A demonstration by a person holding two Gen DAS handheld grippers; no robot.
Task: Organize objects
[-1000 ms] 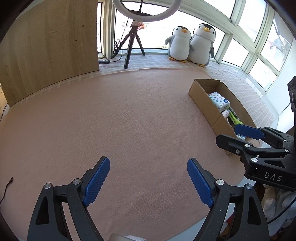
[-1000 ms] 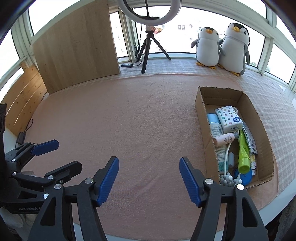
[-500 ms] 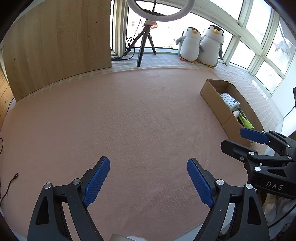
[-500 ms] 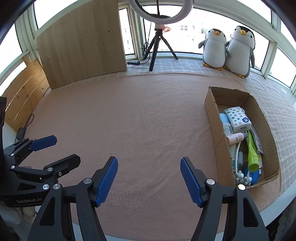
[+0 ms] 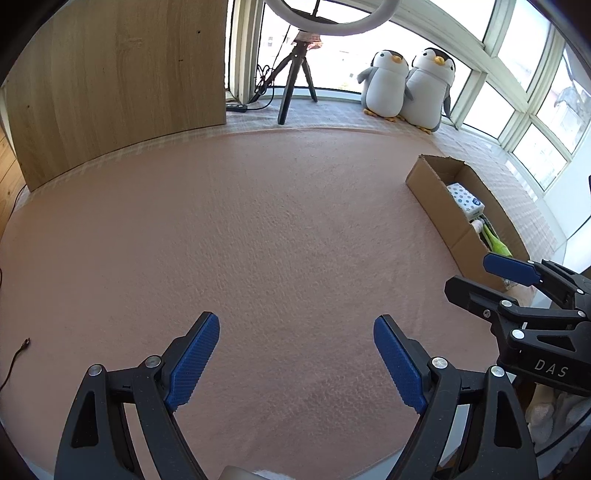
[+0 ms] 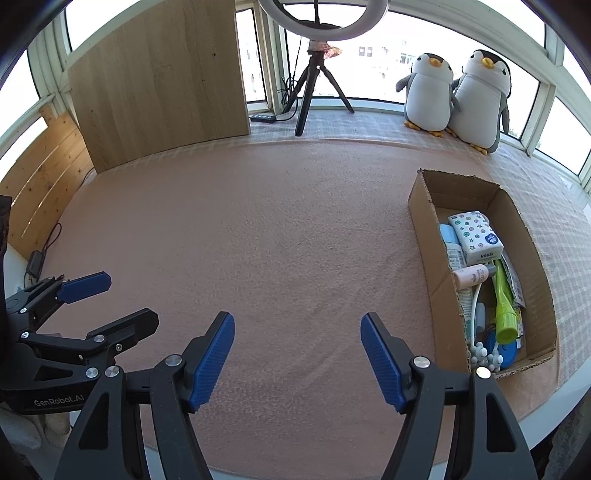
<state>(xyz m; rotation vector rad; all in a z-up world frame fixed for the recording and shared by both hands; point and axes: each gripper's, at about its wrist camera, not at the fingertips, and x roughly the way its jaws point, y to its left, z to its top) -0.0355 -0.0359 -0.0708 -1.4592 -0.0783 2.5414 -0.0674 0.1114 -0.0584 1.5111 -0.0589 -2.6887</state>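
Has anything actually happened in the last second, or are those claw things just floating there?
Both views slid a little leftward, so each hand-held gripper turned or drifted slightly. Nothing was picked up or released: the left hand-held gripper and right hand-held gripper stay open and empty. The cardboard box and its contents lie unchanged.

In the left wrist view, the near wall of the cardboard box [image 5: 439,201] hid most of its contents; only the top of the tissue pack [image 5: 466,199] and a strip of green showed. The right gripper [image 5: 517,280] covered the box's near end. In the right wrist view, the print on the tissue pack [image 6: 476,236] and pink bottle [image 6: 471,274] was too small to read. The ring light [image 6: 323,22] was cut off by the top edge.
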